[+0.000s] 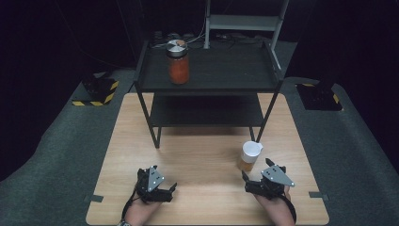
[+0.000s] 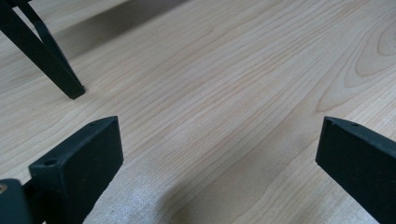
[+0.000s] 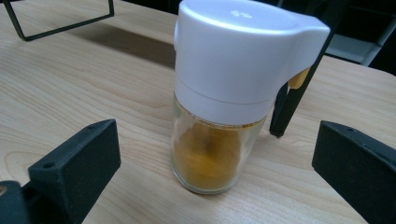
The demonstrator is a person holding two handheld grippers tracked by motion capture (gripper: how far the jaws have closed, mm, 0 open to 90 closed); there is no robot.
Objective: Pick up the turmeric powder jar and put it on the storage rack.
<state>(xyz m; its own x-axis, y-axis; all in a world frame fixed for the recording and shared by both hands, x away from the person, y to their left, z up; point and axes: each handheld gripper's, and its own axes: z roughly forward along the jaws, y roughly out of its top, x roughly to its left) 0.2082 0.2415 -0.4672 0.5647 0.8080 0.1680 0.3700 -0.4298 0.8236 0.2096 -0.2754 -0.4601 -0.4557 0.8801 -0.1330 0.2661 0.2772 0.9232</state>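
A small glass jar (image 1: 248, 156) of yellow-orange powder with a white cap stands on the wooden table (image 1: 202, 160), right of centre. In the right gripper view the jar (image 3: 219, 140) stands upright just ahead of the jaws, which are spread wide to either side. My right gripper (image 1: 244, 181) is open, close behind the jar and apart from it. My left gripper (image 1: 170, 189) lies low near the table's front edge, open, with bare wood (image 2: 219, 140) between its jaws. A tall jar of red-orange contents (image 1: 178, 62) stands on the black shelf's top level.
A black two-level metal shelf (image 1: 207, 70) stands at the back of the table; one of its legs (image 2: 51, 65) shows ahead of the left gripper and another (image 3: 289, 102) just behind the powder jar. Grey carpet (image 1: 56, 155) surrounds the table.
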